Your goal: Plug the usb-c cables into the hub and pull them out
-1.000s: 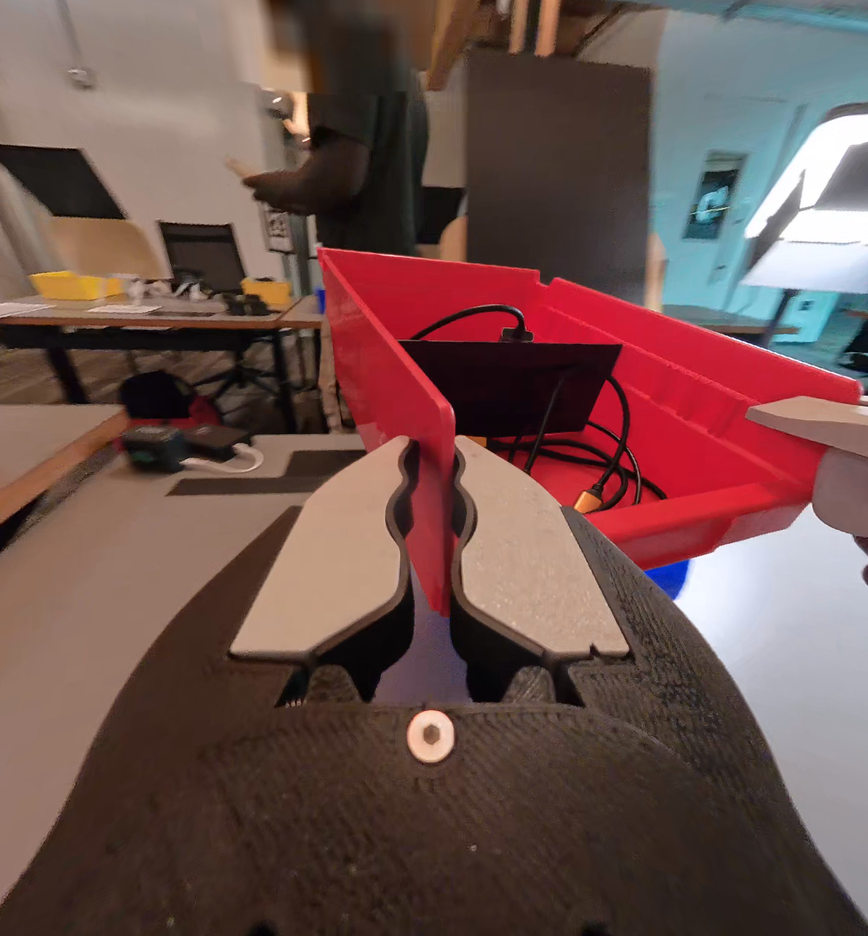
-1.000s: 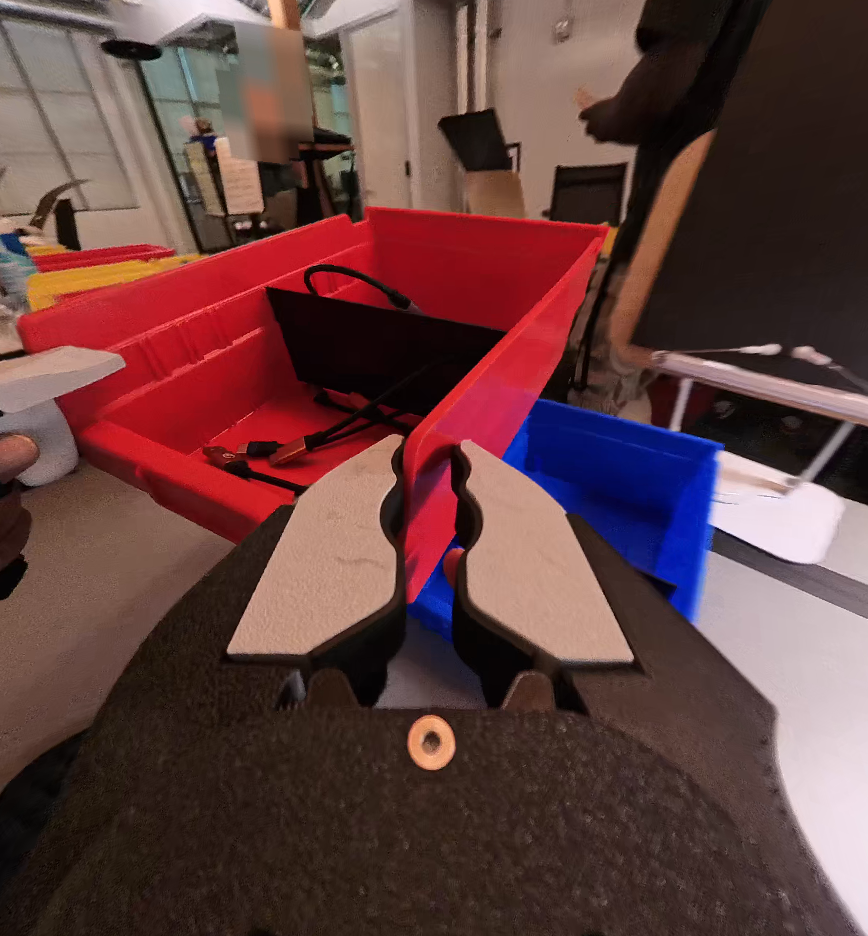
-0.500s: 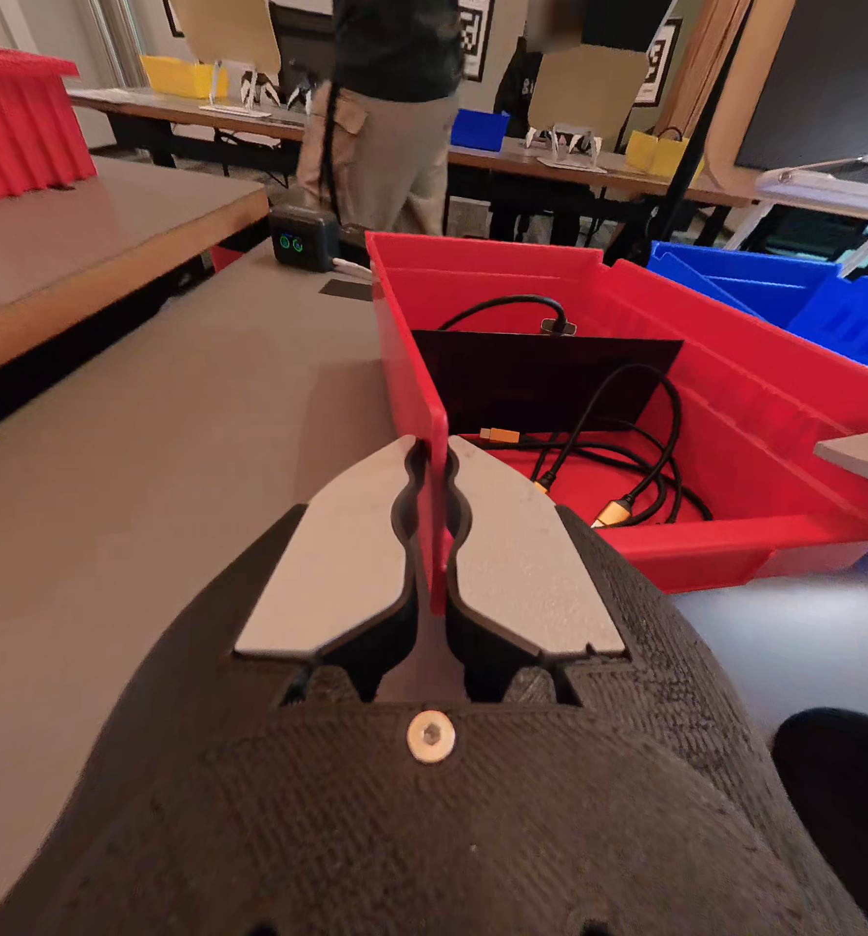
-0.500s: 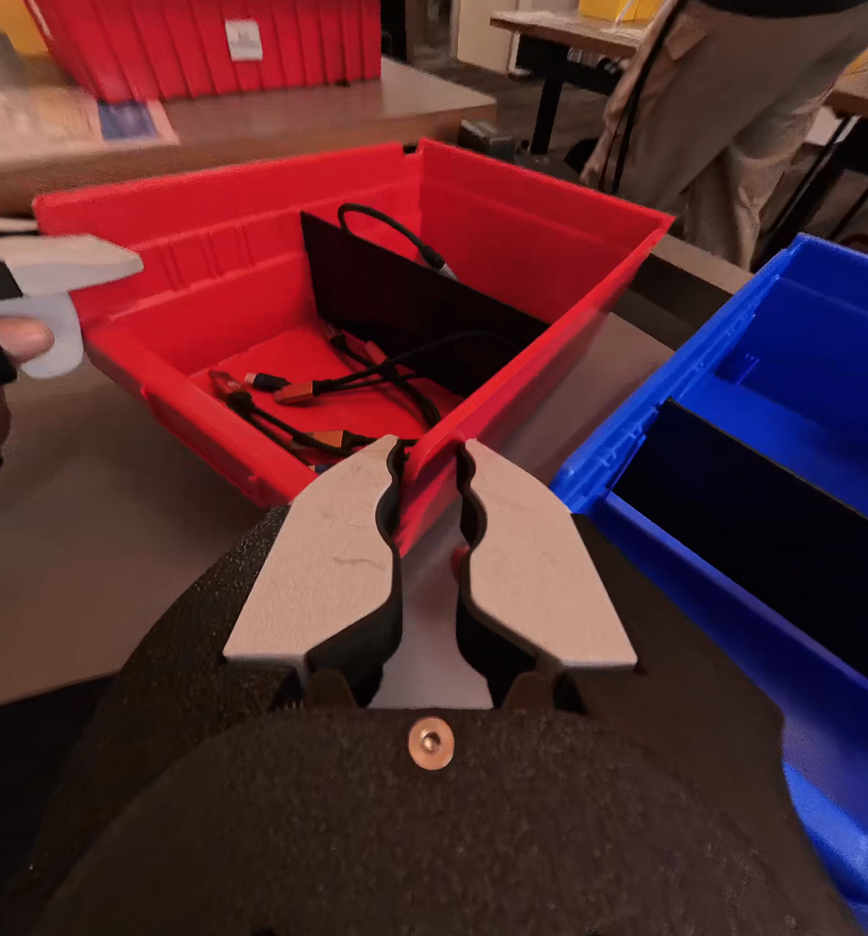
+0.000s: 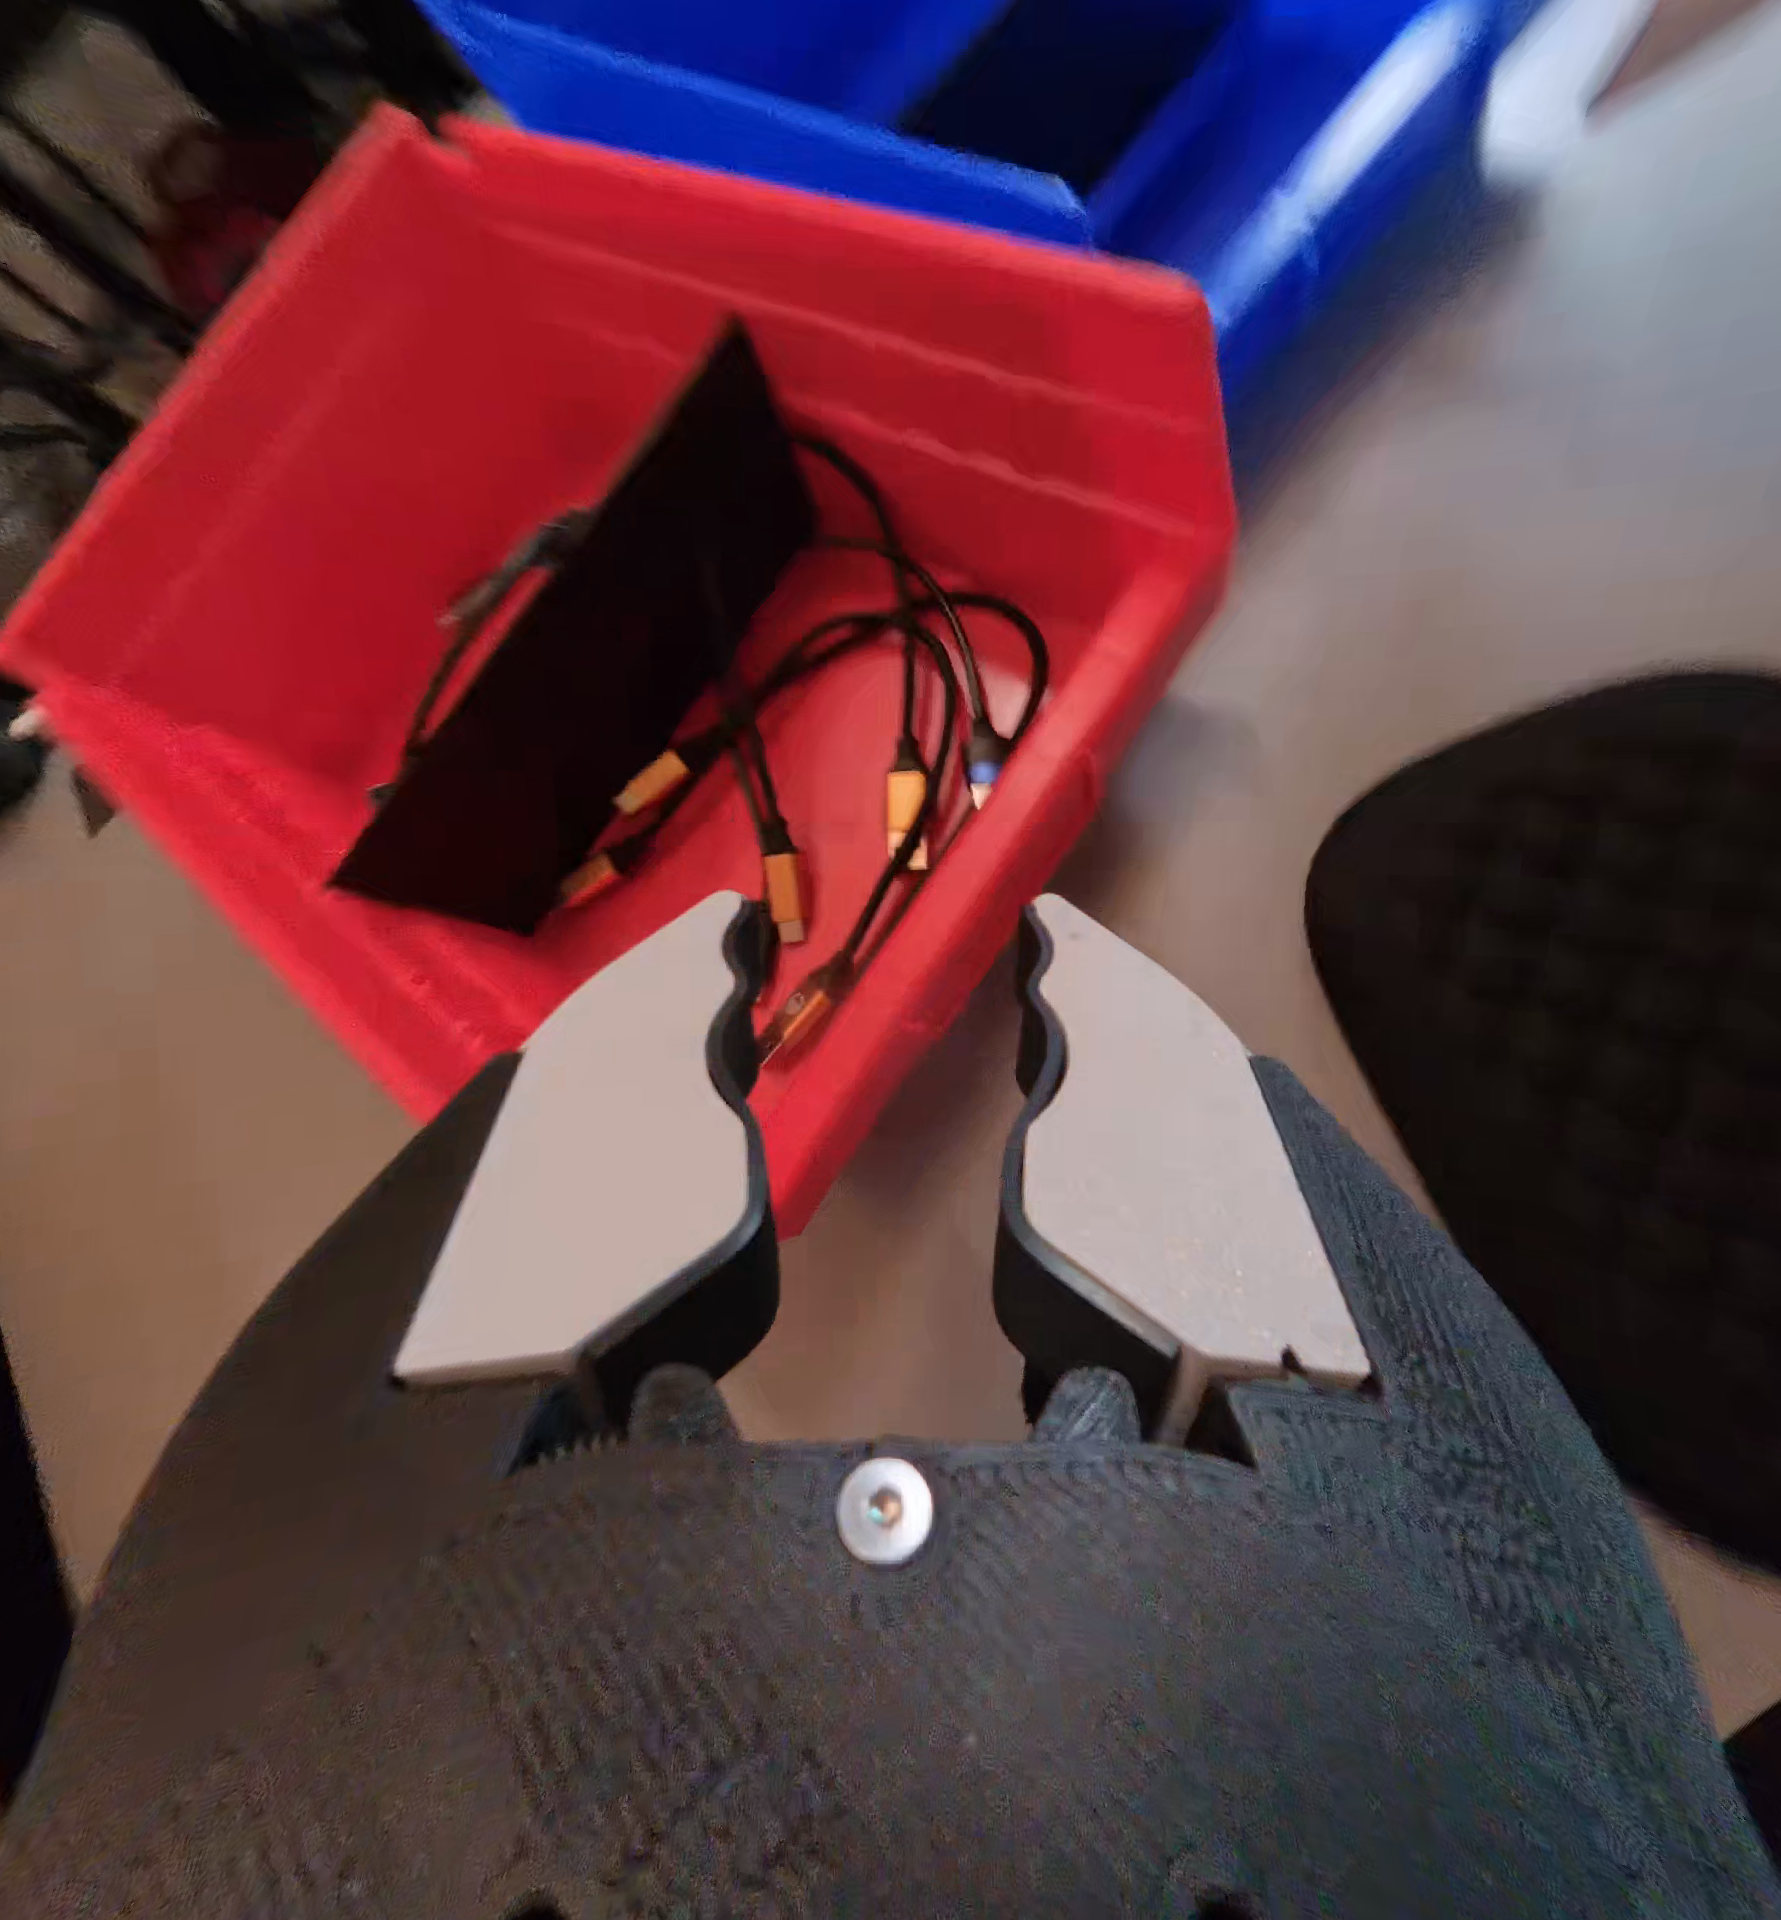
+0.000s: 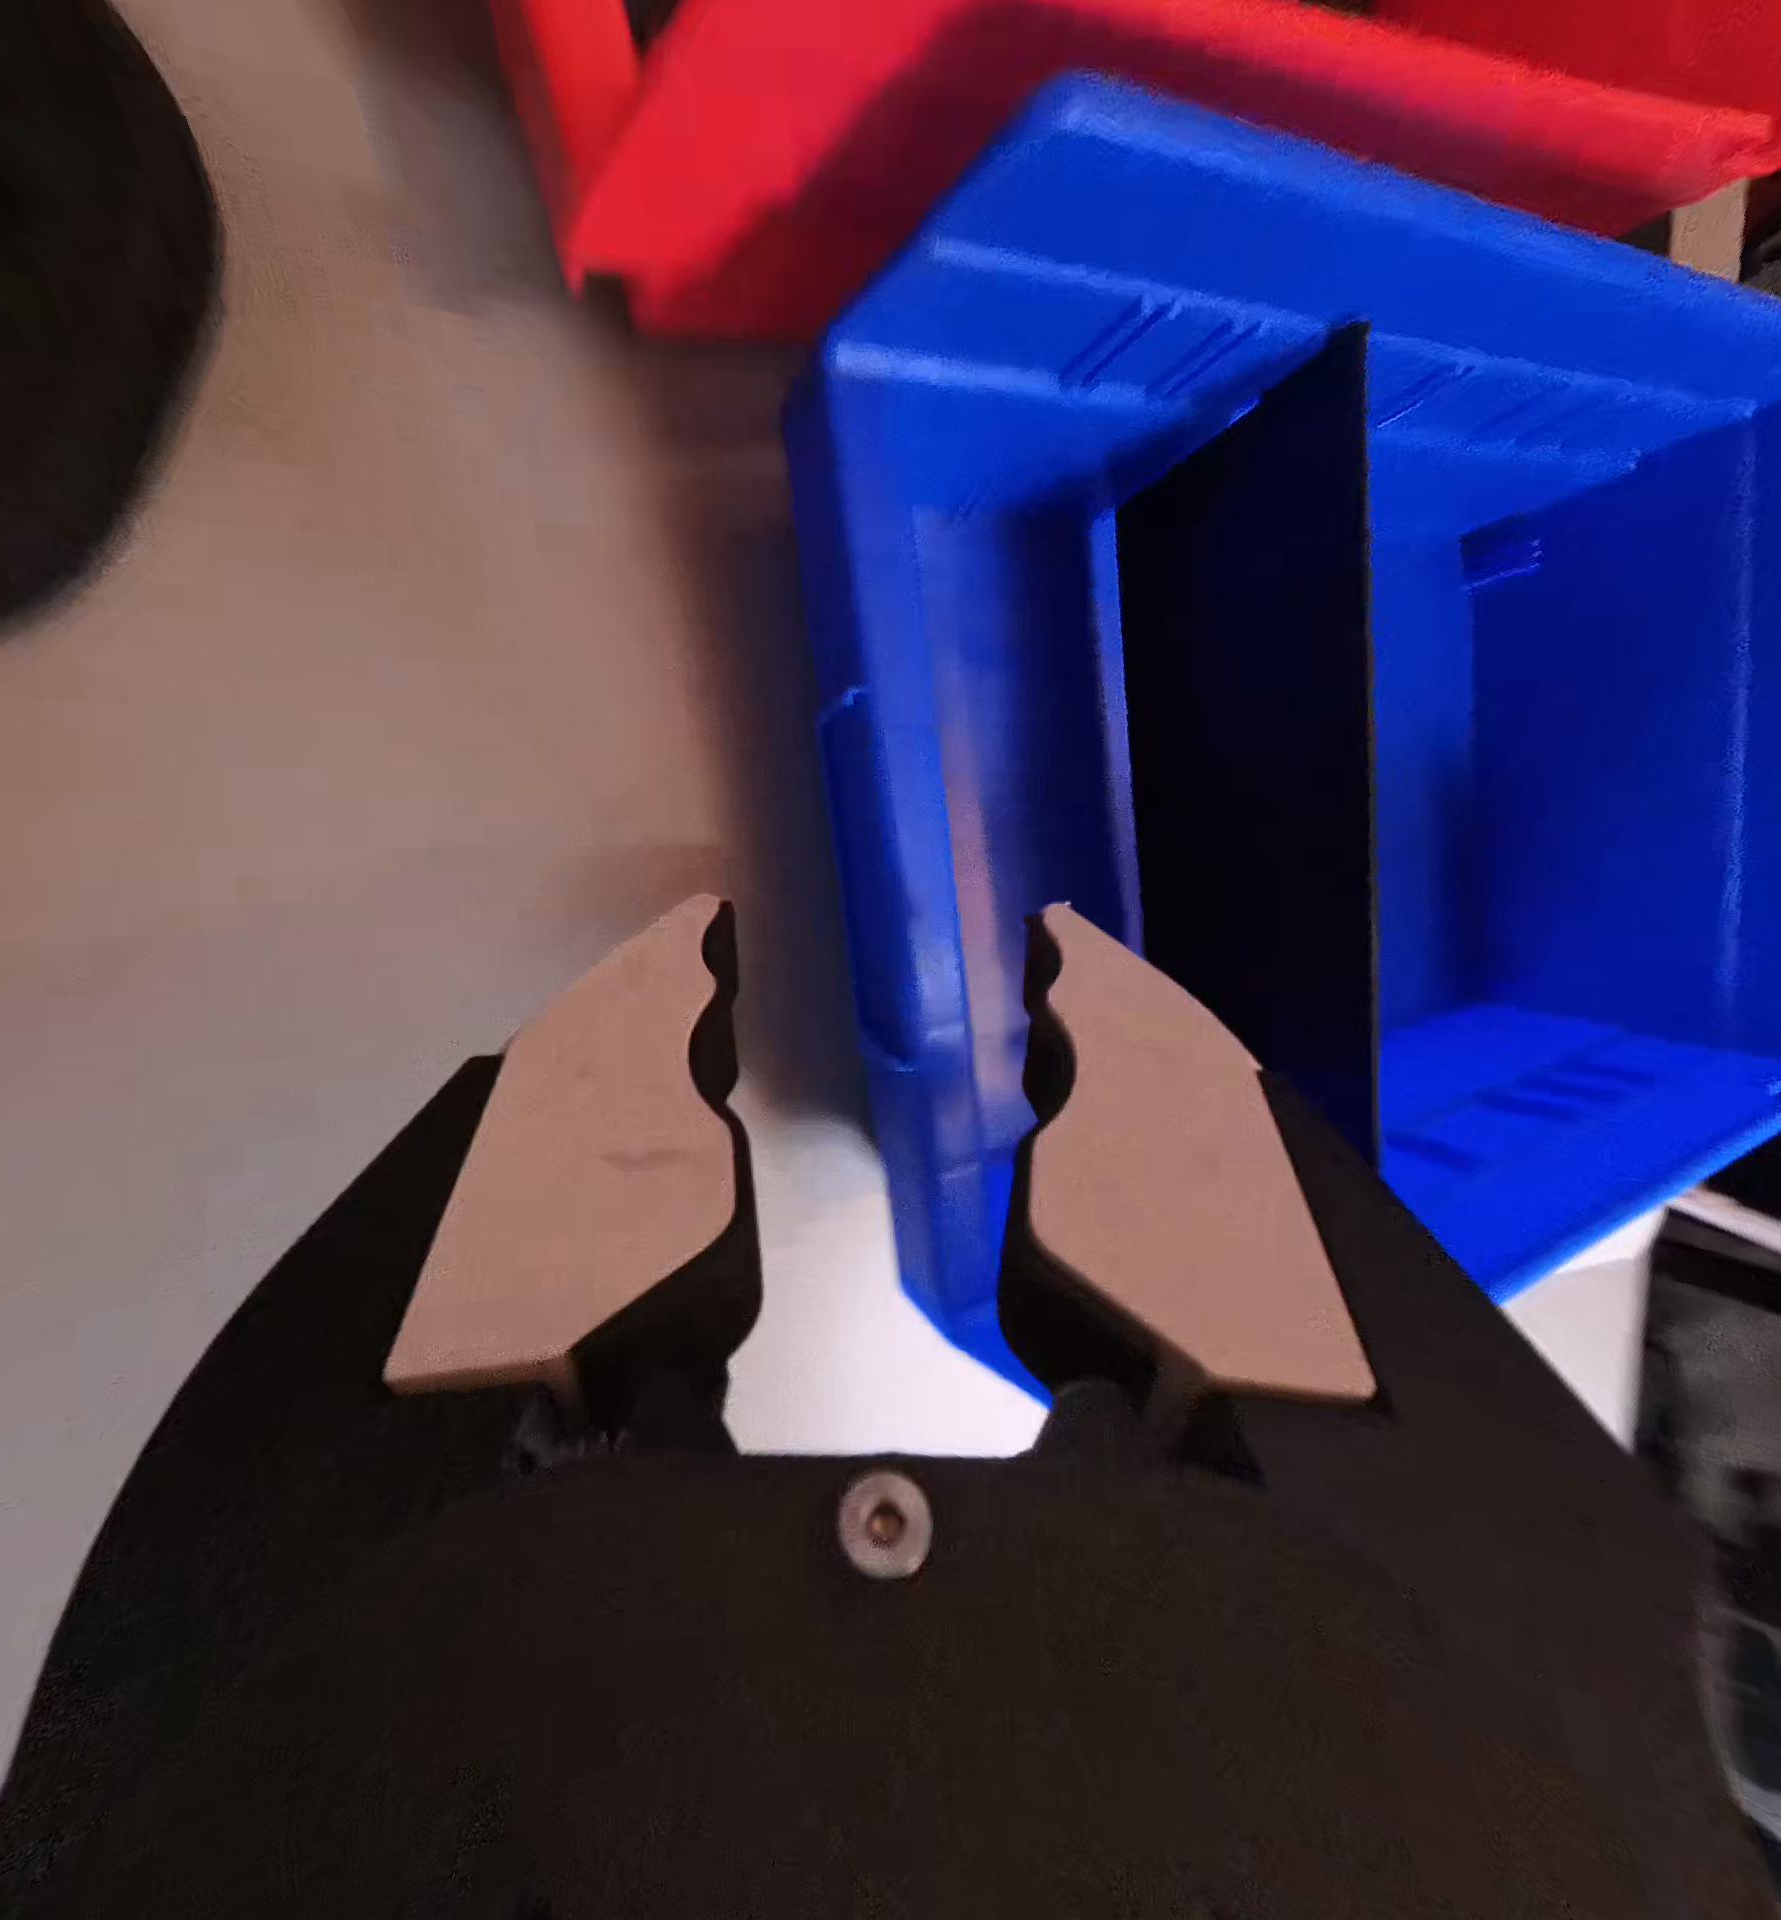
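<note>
A red bin stands on the grey table. It holds a black divider and several black usb-c cables with orange plugs lying loose in its near compartment. One more cable runs behind the divider. I cannot make out a hub. My left gripper is open and empty, above the bin's near corner, with one plug between its fingers in the picture. My right gripper is open and empty, over the left wall of a blue bin. Both views are blurred.
The blue bin stands right behind the red bin and holds its own black divider. The red bin shows at the top of the right wrist view. The other gripper's black body is at the right, and at the upper left. Some 25 cm of space lies between my two pairs of fingers.
Both grippers were shut on the red bin's side walls and have let go and opened. Both views now look down steeply. The right gripper has moved over to the blue bin.
</note>
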A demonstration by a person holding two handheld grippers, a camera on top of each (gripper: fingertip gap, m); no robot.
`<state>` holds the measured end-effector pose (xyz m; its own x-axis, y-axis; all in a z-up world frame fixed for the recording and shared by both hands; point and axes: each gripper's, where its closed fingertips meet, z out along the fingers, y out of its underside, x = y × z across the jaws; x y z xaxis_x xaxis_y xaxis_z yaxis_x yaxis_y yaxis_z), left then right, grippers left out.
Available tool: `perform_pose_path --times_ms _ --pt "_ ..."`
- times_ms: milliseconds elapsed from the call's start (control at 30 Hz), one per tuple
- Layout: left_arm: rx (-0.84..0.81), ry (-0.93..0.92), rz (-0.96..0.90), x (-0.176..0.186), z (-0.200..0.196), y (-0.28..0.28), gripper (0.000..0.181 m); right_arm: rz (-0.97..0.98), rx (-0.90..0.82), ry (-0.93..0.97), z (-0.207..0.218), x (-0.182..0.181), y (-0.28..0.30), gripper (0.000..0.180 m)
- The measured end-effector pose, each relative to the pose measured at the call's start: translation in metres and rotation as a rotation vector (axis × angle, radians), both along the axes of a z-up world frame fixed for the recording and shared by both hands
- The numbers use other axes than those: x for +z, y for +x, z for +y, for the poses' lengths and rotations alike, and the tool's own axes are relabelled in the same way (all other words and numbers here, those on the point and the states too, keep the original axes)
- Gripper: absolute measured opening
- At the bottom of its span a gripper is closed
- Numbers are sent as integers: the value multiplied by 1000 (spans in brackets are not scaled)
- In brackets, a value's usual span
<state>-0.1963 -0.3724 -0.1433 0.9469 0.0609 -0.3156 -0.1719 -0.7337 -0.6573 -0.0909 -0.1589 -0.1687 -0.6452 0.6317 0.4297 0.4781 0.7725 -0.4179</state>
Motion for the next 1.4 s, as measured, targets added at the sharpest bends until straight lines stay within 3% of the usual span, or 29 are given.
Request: perform_pose_path --times_ms 167,233,300,367,533,900,1200,1400 --pt "-148 -400 91 -53 19 -3 61 -138 -5 93 5 -38 -25 50" --pt "-188 -494 130 -65 27 -7 53 -159 -7 70 3 -50 -26 27" --pt "-245 -553 106 -76 33 -1 42 -122 -16 54 5 -48 -23 28" --pt "-272 -543 96 -80 43 4 29 -109 -19 62 10 -47 -10 28" --pt "-248 -453 96 -79 64 8 28 -99 -113 82 38 -45 41 29" --pt "-226 -392 129 -79 86 4 28 -102 -432 102 148 -46 126 31" --pt "-213 -388 136 -79 104 -9 29 -103 -562 111 224 -46 143 31" --pt "-206 -380 161 -79 119 -25 29 -57 -562 56 246 -45 130 37"
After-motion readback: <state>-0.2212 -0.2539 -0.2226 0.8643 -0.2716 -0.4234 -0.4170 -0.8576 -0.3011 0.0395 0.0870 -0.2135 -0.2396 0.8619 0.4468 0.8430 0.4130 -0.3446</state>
